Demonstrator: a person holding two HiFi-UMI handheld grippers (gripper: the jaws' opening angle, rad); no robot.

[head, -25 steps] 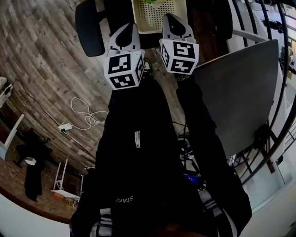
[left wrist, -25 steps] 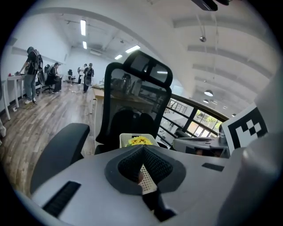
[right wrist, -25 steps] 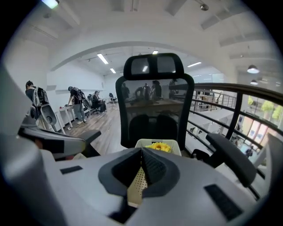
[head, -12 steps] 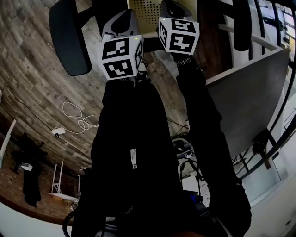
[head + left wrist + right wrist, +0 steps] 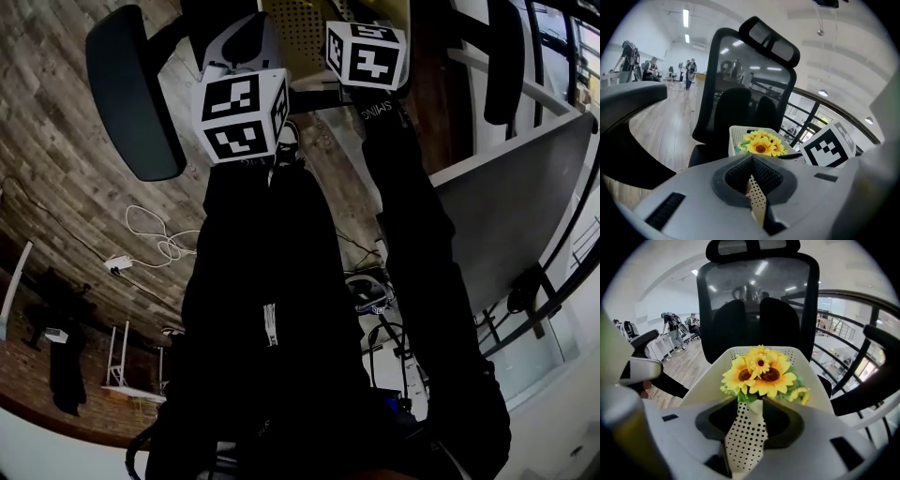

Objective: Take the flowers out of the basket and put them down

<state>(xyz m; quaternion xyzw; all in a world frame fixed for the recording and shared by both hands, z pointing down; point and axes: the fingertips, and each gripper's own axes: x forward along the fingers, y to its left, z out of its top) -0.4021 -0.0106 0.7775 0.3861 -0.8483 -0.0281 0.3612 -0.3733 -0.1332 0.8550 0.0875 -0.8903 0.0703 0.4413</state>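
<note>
A bunch of yellow sunflowers [image 5: 759,373] stands in a cream perforated basket [image 5: 717,376] in front of a black mesh office chair [image 5: 759,291]. My right gripper [image 5: 747,427] has just been opening its jaws; the basket's dotted wall runs up between them. In the left gripper view the flowers [image 5: 761,144] and the basket [image 5: 736,138] lie ahead. My left gripper [image 5: 752,190] is shut on a strip of the basket's perforated rim. In the head view only a piece of the basket [image 5: 305,23] shows between the two marker cubes, and both sets of jaws are hidden.
A dark chair part [image 5: 131,94] hangs at the left of the head view. A grey tabletop [image 5: 506,197] and black railings lie to the right. A white cable [image 5: 155,239] lies on the wooden floor. People stand far off in the hall.
Both grippers have gone down and forward with the basket, and now sit nearer the top edge of the head view. The dark chair part has slid left and looks larger.
</note>
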